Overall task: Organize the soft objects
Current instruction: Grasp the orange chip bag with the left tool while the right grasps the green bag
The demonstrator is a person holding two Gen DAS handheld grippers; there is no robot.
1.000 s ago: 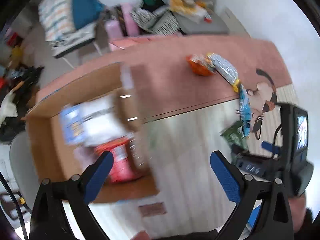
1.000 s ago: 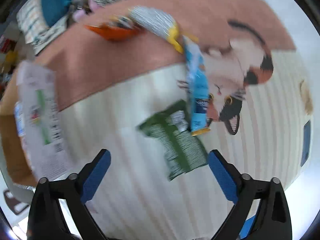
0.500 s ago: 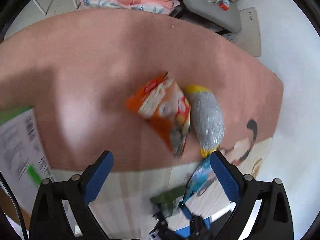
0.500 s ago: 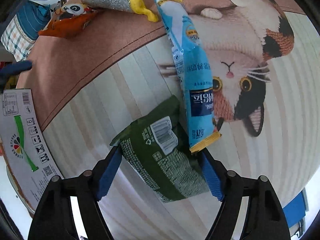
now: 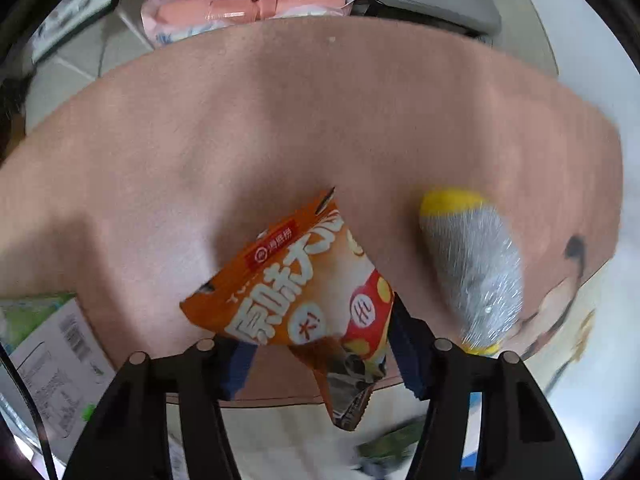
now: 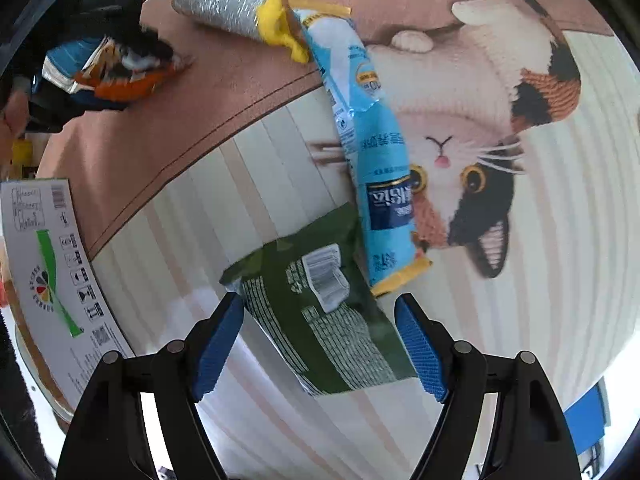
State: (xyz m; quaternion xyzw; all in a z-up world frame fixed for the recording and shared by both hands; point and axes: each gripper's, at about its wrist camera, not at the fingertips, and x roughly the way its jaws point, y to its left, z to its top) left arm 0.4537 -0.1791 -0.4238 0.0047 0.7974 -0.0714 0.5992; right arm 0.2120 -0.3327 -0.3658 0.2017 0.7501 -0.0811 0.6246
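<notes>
Item one: your left tongs point(image 5: 320, 356) straddle the orange snack bag point(image 5: 304, 300), contact unclear. Item two: your right tongs point(image 6: 320, 344), released, bracket the green packet point(image 6: 316, 312) for pickup.

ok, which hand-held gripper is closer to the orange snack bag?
Left. The left hand-held gripper straddles the orange snack bag, fingers on either side. The right hand-held gripper is over the green packet, the orange bag far off.
</notes>
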